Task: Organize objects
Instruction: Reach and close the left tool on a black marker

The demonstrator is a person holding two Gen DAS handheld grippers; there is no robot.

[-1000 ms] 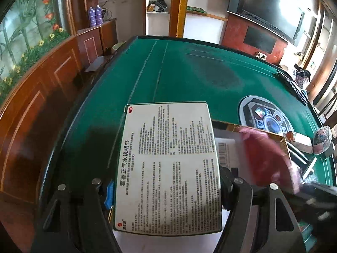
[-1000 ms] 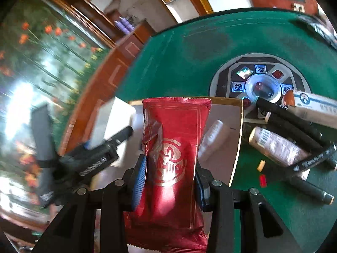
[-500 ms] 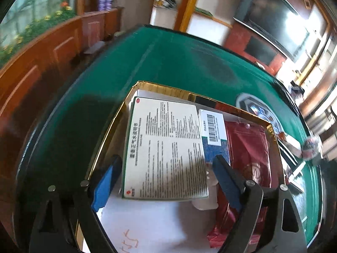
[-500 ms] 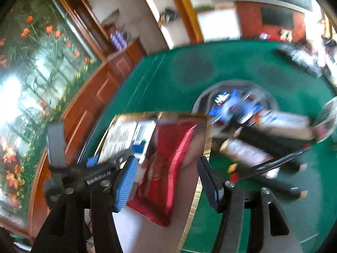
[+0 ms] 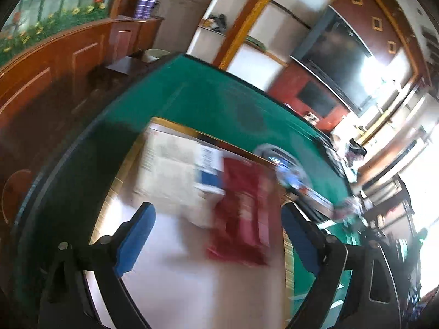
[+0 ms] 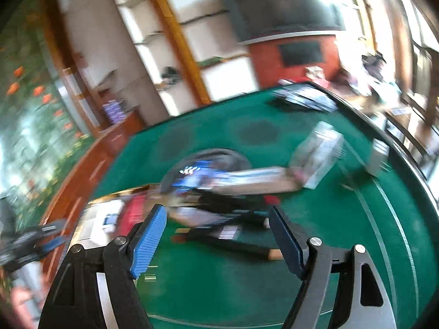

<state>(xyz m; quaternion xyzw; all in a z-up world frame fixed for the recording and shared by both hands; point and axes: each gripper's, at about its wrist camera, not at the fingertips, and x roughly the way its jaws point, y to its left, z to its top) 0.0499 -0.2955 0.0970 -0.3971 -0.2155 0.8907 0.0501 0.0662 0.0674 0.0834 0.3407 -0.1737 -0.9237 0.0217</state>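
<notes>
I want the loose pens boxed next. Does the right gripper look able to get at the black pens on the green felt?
Probably yes. The right gripper is open with nothing between its pads, and the black pens lie uncovered on the green felt just ahead. The frame is blurred, so which pen comes first is unclear.

Two wrist fisheyes peer down across the green table (image 5: 219, 104) — left close over the gold-rimmed tray (image 5: 208, 137), right toward markers (image 6: 233, 244) at twelve o'clock — both sharing the tray's red packet (image 5: 241, 216).

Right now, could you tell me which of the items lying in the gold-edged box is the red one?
It is the red packet, lying at the box's right side. The white leaflet carton and the blue-and-white box to its left are pale.
</notes>
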